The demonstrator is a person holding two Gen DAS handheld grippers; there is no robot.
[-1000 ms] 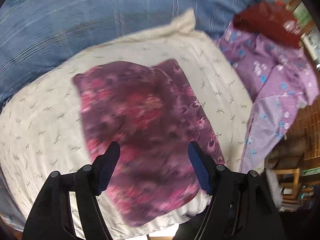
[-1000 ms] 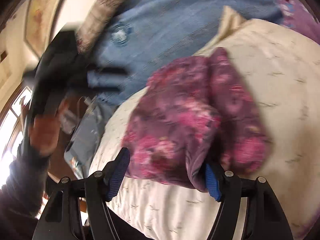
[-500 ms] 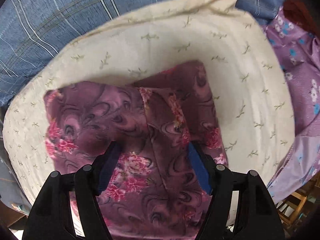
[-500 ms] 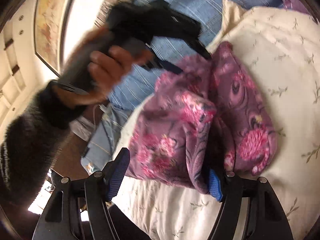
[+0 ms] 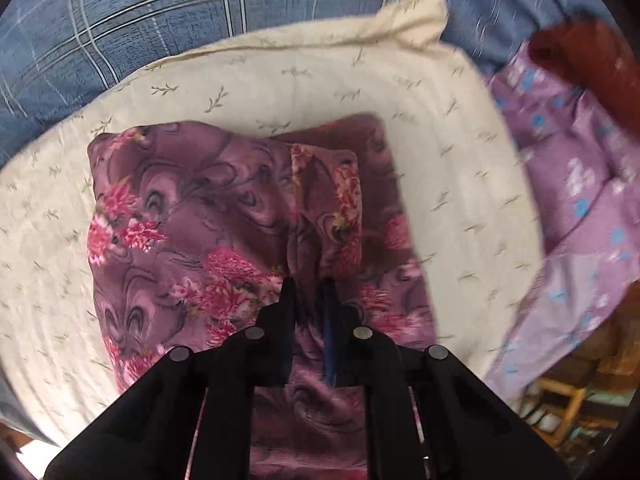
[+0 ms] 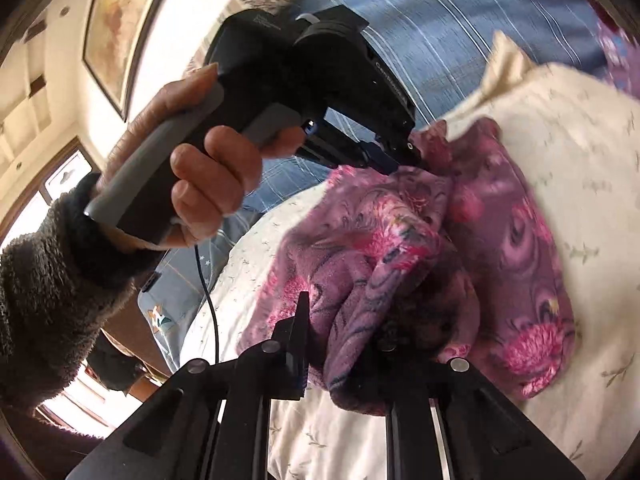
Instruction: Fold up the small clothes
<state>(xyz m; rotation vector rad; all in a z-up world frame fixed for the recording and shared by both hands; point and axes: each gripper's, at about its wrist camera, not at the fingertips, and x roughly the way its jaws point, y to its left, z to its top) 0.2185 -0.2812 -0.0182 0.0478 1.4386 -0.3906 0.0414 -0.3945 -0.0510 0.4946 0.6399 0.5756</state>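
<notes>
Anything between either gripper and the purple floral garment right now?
Nothing visible. The left gripper and right gripper are each closing on a fold of the purple floral garment, which lies on the cream pillow.

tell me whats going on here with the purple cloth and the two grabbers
A person is folding a purple flowered garment that lies on a cream pillow. The left gripper is closing on a ridge of the cloth at one edge, and the right gripper is closing on a bunched fold at another. Both have fabric between their fingers. The left hand squeezes its handle. A lilac cloth lies beside the pillow.
</notes>
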